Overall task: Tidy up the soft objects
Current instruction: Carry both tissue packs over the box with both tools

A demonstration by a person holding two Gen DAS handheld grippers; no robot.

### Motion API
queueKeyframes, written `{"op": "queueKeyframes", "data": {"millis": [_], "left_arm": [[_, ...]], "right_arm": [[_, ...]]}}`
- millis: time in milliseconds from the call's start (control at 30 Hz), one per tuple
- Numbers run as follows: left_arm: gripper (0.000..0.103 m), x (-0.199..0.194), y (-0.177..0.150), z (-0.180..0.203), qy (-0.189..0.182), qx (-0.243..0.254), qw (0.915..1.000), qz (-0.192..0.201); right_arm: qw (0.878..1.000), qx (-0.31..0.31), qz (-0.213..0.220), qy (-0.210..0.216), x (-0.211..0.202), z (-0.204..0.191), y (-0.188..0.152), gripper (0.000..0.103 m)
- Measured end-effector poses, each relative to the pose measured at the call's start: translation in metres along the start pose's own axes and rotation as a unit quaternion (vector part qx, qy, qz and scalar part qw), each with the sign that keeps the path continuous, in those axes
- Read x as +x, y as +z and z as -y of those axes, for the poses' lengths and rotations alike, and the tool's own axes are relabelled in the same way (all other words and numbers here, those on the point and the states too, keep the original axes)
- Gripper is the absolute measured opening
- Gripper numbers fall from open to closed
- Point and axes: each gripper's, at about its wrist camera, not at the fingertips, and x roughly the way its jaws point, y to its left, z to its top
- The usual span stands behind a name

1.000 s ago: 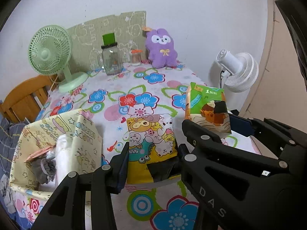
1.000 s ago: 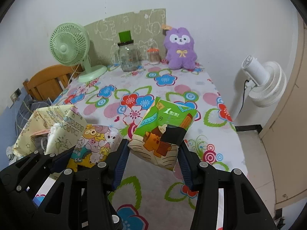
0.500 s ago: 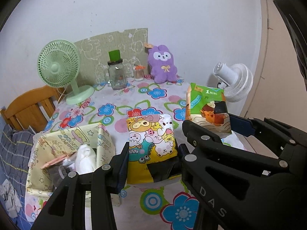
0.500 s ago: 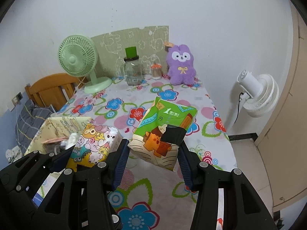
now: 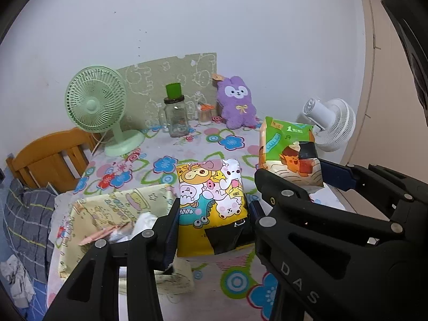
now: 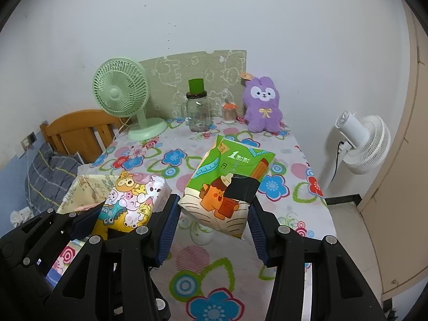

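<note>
From the left wrist camera, the left tool (image 5: 212, 211) is clamped on a yellow tissue pack (image 5: 211, 200) printed with cartoon animals, held up above the table (image 5: 187, 147) with its flowered cloth. Just below and left of that pack sits a pale yellow fabric bin (image 5: 112, 208) with white and pink soft things inside. To the right, the right tool's black arm crosses the view, and beyond it the green tissue pack (image 5: 287, 149) hangs in the air. At the far edge of the table stand a green fan (image 5: 96, 101), a glass jar (image 5: 175, 117) with a green cap, and a purple plush rabbit (image 5: 236, 104) against the wall. A white fan (image 5: 329, 123) stands off the table to the right.

From the right wrist camera, the right tool (image 6: 214, 216) is closed on the green tissue pack (image 6: 227, 184), its blue pads (image 6: 168, 222) pressing both sides, the pack tilted and clear of the table (image 6: 294, 160). The left tool (image 6: 88, 222) shows at lower left with the yellow tissue pack (image 6: 131, 200) in it, over the fabric bin (image 6: 83, 187). A wooden chair (image 6: 77, 128) stands left of the table.
</note>
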Motion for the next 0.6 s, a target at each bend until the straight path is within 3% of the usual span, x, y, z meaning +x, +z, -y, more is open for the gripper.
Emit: {"op": "queueKeyframes", "data": {"millis": [600], "left_arm": [[0.050,0.008,-0.006,-0.066,0.034,-0.024,0.9991,-0.003]], "right_arm": [[0.999,-0.022,-0.003,0.036,0.022,-0.057,0.010,0.053]]}}
